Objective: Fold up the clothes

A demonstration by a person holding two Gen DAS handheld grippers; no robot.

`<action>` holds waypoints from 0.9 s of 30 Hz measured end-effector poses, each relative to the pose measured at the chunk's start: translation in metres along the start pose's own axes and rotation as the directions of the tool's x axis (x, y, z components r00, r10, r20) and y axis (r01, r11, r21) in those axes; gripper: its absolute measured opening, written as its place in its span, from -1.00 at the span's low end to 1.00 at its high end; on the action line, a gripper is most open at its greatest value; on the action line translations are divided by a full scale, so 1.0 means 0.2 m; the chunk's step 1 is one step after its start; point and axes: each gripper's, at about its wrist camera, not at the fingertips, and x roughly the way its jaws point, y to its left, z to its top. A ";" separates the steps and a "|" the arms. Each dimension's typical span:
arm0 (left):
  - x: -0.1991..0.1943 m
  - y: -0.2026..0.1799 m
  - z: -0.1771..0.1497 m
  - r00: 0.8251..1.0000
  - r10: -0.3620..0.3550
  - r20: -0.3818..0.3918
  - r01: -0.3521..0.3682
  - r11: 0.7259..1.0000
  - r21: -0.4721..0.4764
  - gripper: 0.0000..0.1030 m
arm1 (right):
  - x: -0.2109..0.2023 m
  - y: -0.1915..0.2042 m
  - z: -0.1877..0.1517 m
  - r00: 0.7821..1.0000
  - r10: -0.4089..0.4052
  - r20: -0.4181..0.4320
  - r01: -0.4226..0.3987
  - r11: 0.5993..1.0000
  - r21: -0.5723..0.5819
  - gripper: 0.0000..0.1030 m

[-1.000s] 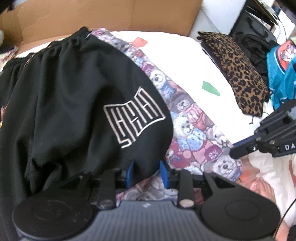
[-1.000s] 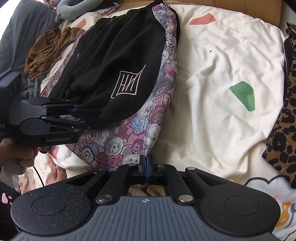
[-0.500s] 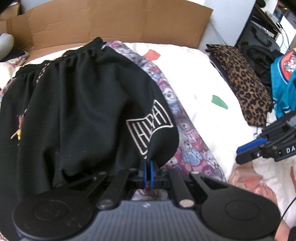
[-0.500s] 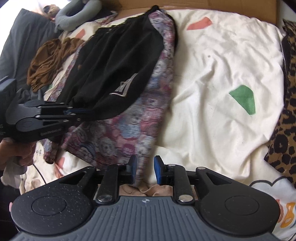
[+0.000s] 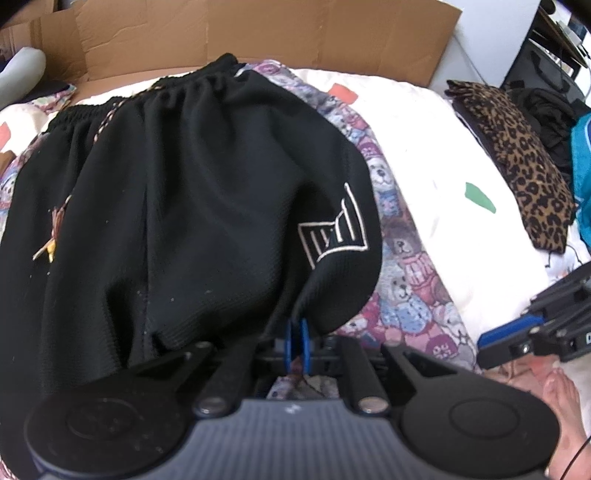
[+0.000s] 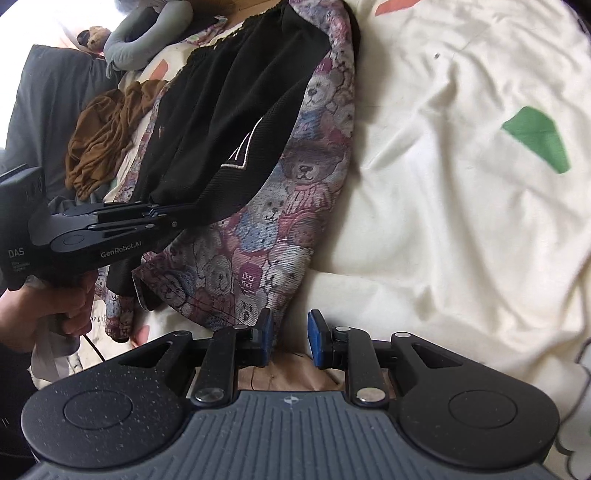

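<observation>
Left wrist view: at the far left a grey cushion point(image 5: 22, 72) lies by the flattened cardboard point(image 5: 258, 33) that stands behind the bed. The black shorts point(image 5: 177, 192) cover most of the left and middle of the picture, waistband toward the cardboard, a white outlined logo point(image 5: 334, 234) near the hem. The left gripper point(image 5: 297, 345) has its blue pads pressed together on a pinch of the shorts' hem, with the jaws just easing apart. Under the shorts and just to their right lies a teddy-bear print cloth point(image 5: 402, 266) on the cream bed sheet point(image 5: 424, 147). Further right a folded leopard-print garment point(image 5: 524, 162) rests on the sheet, and at the right edge the right gripper point(image 5: 495, 341) reaches in from the side. Right wrist view: at the left a hand point(image 6: 55, 306) holds the left gripper point(image 6: 199, 216), whose fingers meet the edge of the black shorts point(image 6: 229, 110); a crumpled brown garment point(image 6: 107, 136) lies beyond it. The teddy-bear print cloth point(image 6: 280, 206) spreads through the middle. Low in the centre the right gripper point(image 6: 290, 338) stands spread, its blue pads apart with nothing between them, the left pad just beside the cloth's edge. To the right is the cream bed sheet point(image 6: 461, 229) with a green patch point(image 6: 535, 142).
</observation>
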 end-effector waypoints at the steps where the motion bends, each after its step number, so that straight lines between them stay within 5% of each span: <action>1: 0.00 0.01 0.00 1.000 0.002 -0.001 -0.002 1.000 -0.002 -0.85 | 0.02 0.00 0.00 1.000 0.011 0.001 -0.011 1.000 0.006 -0.59; 11: 0.03 0.04 -0.03 1.000 -0.003 -0.007 0.002 1.000 -0.025 -0.85 | 0.16 0.03 0.01 0.999 0.053 -0.002 -0.053 0.998 0.016 -0.32; 13: 0.00 0.06 -0.03 1.000 -0.014 0.000 0.014 0.999 -0.037 -0.81 | 0.17 0.05 0.02 0.999 0.052 -0.008 -0.052 0.999 -0.004 -0.52; 14: -0.01 0.06 -0.03 1.000 -0.020 0.005 0.020 0.999 -0.043 -0.77 | 0.17 0.05 0.02 0.999 0.046 -0.013 -0.046 0.999 -0.011 -1.00; 18: -0.12 0.09 -0.05 0.999 -0.036 0.034 0.038 0.997 -0.063 -0.60 | 0.10 0.06 0.03 1.000 0.024 -0.016 -0.025 0.999 -0.034 -1.00; 27: -0.27 0.13 -0.15 1.000 -0.030 0.008 0.031 0.995 -0.091 -0.60 | -0.14 -0.01 0.04 0.995 -0.096 -0.007 0.096 0.994 -0.044 -1.00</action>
